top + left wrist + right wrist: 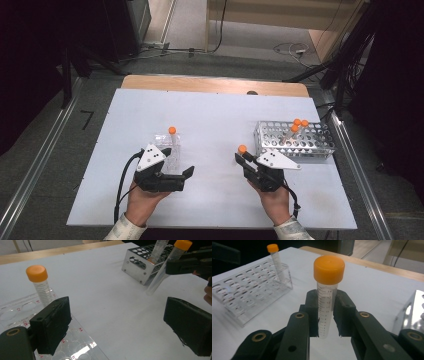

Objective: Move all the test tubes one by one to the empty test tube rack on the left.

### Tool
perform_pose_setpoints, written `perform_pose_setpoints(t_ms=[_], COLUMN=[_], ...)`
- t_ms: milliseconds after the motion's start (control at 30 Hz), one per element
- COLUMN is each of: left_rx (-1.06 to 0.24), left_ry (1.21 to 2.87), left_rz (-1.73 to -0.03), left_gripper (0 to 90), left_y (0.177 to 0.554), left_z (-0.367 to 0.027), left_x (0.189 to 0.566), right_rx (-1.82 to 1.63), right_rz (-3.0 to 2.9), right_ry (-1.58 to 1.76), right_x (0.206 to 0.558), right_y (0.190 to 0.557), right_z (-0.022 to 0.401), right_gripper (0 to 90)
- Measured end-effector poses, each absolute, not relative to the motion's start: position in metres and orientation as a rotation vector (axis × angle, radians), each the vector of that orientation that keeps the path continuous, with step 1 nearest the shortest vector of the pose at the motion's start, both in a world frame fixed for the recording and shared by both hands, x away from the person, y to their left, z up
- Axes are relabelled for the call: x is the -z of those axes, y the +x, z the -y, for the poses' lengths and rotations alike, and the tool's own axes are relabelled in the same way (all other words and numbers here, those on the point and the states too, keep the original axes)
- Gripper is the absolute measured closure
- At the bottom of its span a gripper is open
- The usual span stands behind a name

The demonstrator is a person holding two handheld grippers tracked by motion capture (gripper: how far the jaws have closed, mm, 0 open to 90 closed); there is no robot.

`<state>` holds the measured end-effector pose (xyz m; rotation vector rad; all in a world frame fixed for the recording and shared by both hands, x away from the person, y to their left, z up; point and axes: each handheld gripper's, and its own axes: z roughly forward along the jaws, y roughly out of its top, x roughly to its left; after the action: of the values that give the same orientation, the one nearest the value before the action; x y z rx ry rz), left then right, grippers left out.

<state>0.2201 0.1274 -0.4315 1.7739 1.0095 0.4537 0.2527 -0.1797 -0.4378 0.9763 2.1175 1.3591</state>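
Observation:
My right gripper [246, 159] [325, 315] is shut on a clear tube with an orange cap [325, 300] [242, 149] [170, 262], held upright above the white table between the two racks. A clear plastic rack [169, 150] [249, 297] [15, 312] lies at centre left with one orange-capped tube [172, 131] [275, 261] [40, 282] standing in it. My left gripper [186, 176] [117, 322] sits just in front of that rack, jaws wide open with nothing between them. A metal rack [295, 140] [140, 262] at the right holds a few orange-capped tubes [299, 125].
The white table [215, 115] has bare room between the two racks. A wooden strip [215, 84] runs along its far edge. Dark stands and cables crowd the floor behind and to the right.

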Motion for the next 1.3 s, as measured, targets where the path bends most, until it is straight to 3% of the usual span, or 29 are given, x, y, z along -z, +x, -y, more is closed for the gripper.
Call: perform_pose_setpoints(t_ms=[800,1300], left_rx=[-0.43,-0.403], left_ry=[1.772,1.826], left_rz=[-0.892,-0.819], left_gripper=[19.1,42.5], left_y=[0.215,0.215], left_z=[-0.097,-0.083], left_x=[0.422,0.426], right_rx=[-1.356,-1.363], right_rz=[-2.33,-2.374], right_ry=[0.815,0.768], right_x=[0.453,0.454], right_y=[0.234,0.228], right_z=[0.12,0.111], right_gripper=[72.4,72.4])
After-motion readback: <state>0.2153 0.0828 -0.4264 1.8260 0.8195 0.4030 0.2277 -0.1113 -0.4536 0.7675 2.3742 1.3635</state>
